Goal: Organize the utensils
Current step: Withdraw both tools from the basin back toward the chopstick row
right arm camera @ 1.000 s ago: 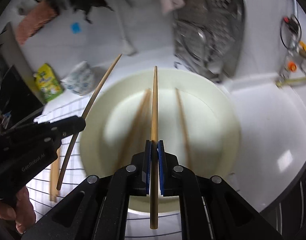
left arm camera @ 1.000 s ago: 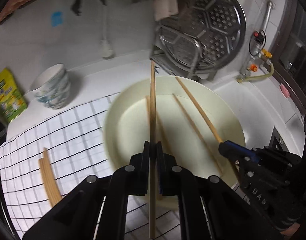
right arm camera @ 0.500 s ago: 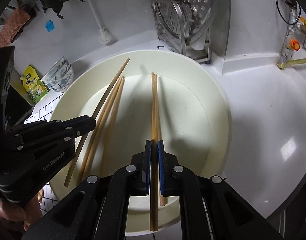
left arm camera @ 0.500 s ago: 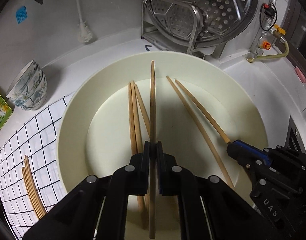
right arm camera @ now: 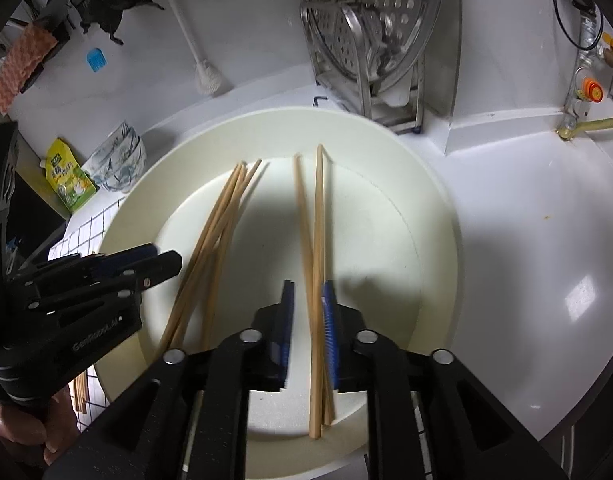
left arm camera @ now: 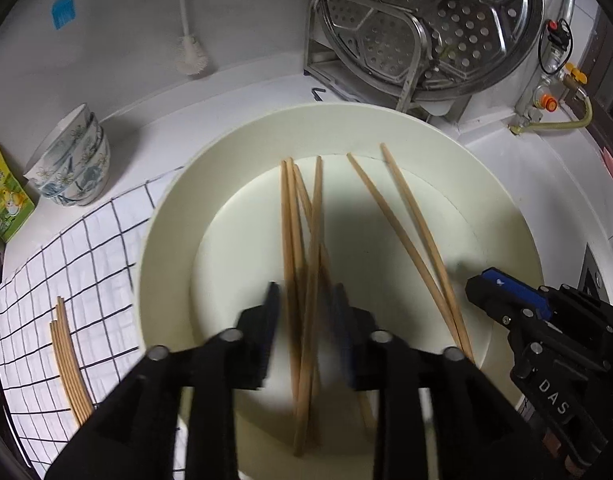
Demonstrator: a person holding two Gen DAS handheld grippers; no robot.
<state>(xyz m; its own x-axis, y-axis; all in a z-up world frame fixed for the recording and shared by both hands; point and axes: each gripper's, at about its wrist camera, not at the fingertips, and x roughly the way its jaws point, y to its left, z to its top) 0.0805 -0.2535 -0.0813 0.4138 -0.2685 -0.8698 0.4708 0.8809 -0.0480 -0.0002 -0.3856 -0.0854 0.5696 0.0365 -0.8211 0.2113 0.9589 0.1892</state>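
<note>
Six wooden chopsticks (left arm camera: 302, 248) lie in the cream basin (left arm camera: 162, 216) on the worktop; left gripper (left arm camera: 306, 312) and right gripper (right arm camera: 306, 308) have both just been opening, pads clear of the sticks between them.

Left gripper (left arm camera: 306, 312) and right gripper (right arm camera: 308, 316) pitched steeply down, side by side; both jaws just opening, fingers parted. Hand (right arm camera: 22, 436) grips left handle.
</note>
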